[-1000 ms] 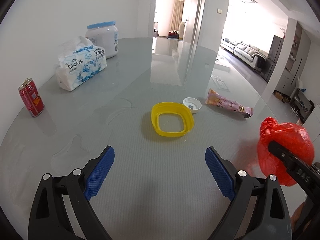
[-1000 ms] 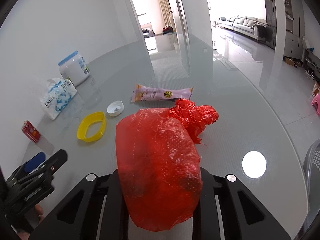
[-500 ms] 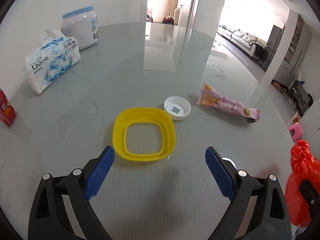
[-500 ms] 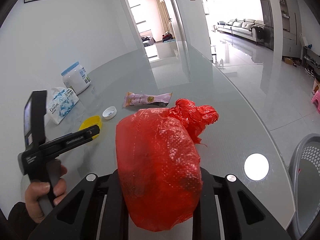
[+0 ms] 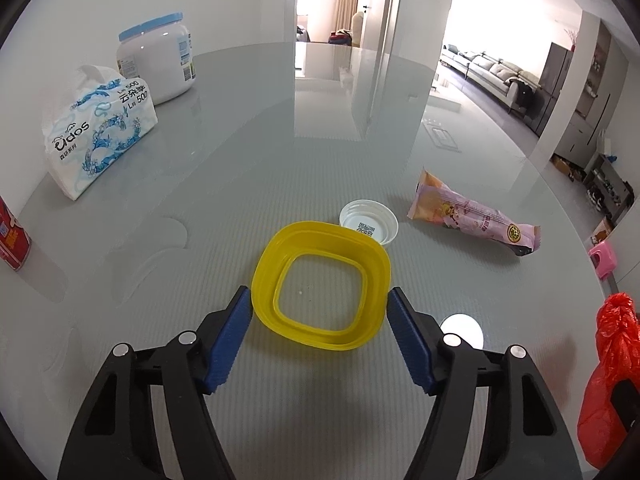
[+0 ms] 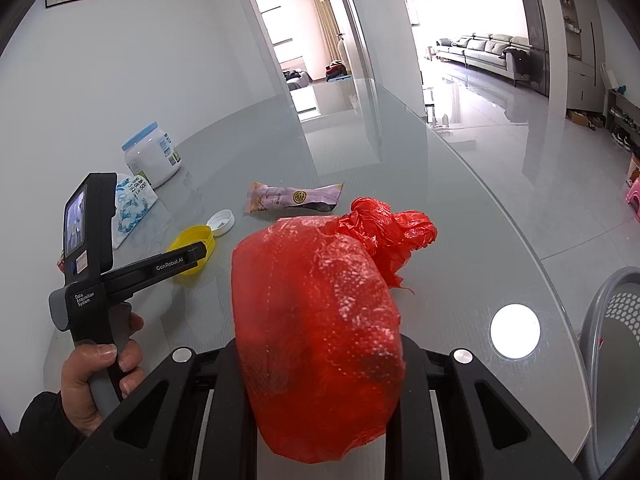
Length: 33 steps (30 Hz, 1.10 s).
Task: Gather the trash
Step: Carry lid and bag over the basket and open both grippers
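A yellow plastic ring [image 5: 320, 240] lies flat on the glass table [image 5: 320, 420]. My left gripper [image 5: 320, 292] straddles its near half. Its jaws are closing, and the blue pads [image 5: 230, 340] touch the ring's left and right sides at their tips. Just behind the ring sits a white cap [image 5: 370, 224], with a pink snack wrapper [image 5: 472, 220] to the right. My right gripper [image 6: 320, 360] is shut on a knotted red plastic bag [image 6: 320, 320], which hides its fingers. The right wrist view shows a hand holding the left gripper [image 6: 196, 256] over the yellow ring [image 6: 188, 240].
A tissue pack [image 5: 100, 136], a white jar with a blue lid [image 5: 156, 60] and a red can [image 5: 12, 236] stand along the wall on the left. A grey perforated basket [image 6: 612, 340] stands beyond the table's right edge. A pink stool [image 5: 602, 260] is on the floor.
My left gripper moved forward and down to the yellow ring, and its jaws narrowed onto the ring's sides. The right gripper stayed shut on the red bag and barely shifted.
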Motion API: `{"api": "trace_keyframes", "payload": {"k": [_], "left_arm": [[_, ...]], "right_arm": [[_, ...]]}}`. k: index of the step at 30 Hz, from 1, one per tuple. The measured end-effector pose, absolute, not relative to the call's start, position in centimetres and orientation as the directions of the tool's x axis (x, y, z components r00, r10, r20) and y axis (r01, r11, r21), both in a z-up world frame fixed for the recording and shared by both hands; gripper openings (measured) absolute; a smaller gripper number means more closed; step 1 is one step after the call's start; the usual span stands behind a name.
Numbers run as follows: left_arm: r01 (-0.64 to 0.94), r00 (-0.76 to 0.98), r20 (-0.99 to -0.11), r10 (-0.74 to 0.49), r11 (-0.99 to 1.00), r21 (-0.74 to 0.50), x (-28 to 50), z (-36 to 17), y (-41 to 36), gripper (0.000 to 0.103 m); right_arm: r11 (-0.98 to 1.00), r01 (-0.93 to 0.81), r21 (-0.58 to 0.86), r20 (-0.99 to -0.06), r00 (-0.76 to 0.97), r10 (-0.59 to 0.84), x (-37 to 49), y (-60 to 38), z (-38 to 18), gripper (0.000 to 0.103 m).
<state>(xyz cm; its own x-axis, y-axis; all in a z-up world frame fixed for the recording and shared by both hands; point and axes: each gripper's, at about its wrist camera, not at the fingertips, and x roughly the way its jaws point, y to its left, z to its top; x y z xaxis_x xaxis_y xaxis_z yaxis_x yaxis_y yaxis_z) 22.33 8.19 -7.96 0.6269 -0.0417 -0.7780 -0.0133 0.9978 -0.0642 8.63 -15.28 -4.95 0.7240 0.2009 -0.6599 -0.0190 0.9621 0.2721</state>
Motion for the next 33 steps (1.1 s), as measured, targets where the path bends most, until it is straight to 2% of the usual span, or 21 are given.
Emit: {"api": "trace_keyframes", "payload": {"k": [10,20,33], "left_arm": [[0.018,0.664,-0.746,-0.054,0.998,-0.057,19.3,-6.4,8.2,0.066],[0.078,0.680,-0.723,-0.120,0.993,-0.092,15.3,-4.7,7.3,0.066],[0.260,0.697,-0.667,-0.265,0.959,-0.109,10.4,-1.5,-0.5,0.066]], "right_arm": [[0.962,-0.023,0.273,-0.660,0.722,0.205,8.5,-15.6,-4.9,0.019],[0.962,-0.008,0.274,-0.651,0.734,0.192,7.5,-16.2,-4.1,0.019],[0.956,0.120,0.268,-0.627,0.775,0.078,2.9,-21.7,-3.8,0.019]]}}
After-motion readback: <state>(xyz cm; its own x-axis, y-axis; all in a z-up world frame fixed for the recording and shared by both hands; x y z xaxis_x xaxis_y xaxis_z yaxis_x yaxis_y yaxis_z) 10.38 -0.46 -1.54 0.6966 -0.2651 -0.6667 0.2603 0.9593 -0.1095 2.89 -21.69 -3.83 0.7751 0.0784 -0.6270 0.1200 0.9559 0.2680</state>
